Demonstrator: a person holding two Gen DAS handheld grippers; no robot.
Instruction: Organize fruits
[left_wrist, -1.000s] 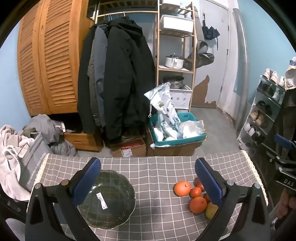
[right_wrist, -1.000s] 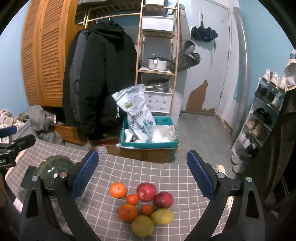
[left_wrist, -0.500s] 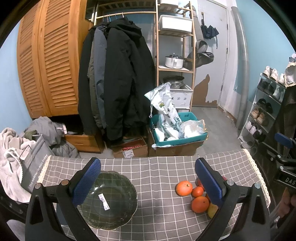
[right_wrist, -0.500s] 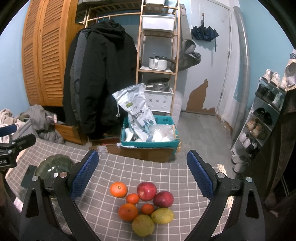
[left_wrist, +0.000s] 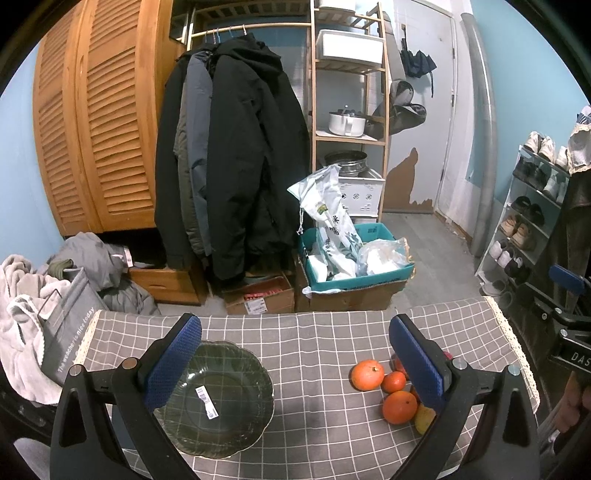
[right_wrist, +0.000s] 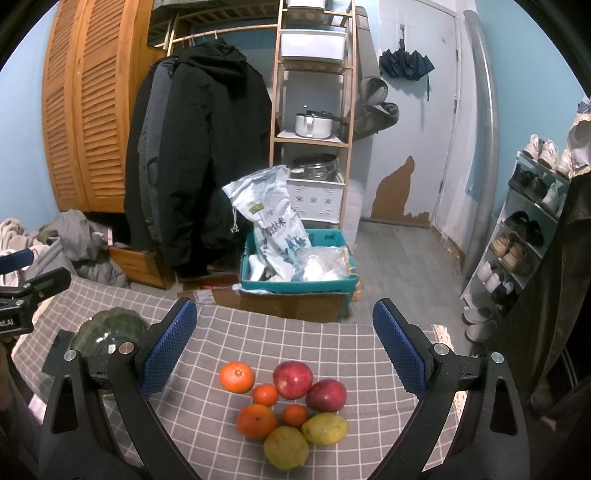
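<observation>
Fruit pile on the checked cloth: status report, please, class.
Left gripper open, over dark green glass plate, empty. Right gripper open above the fruit cluster. Nothing between fruit and plate.

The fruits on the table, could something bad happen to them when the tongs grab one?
Maybe. The fruits lie bunched and touching, so the open right tongs closing on one could nudge its round neighbours into rolling. The pile also sits well apart from the glass bowl, so a loosely held fruit might drop during the carry.

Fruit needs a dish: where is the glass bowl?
The bowl sits on the tablecloth's left side, by the left tongs, apart from the fruit.
</observation>
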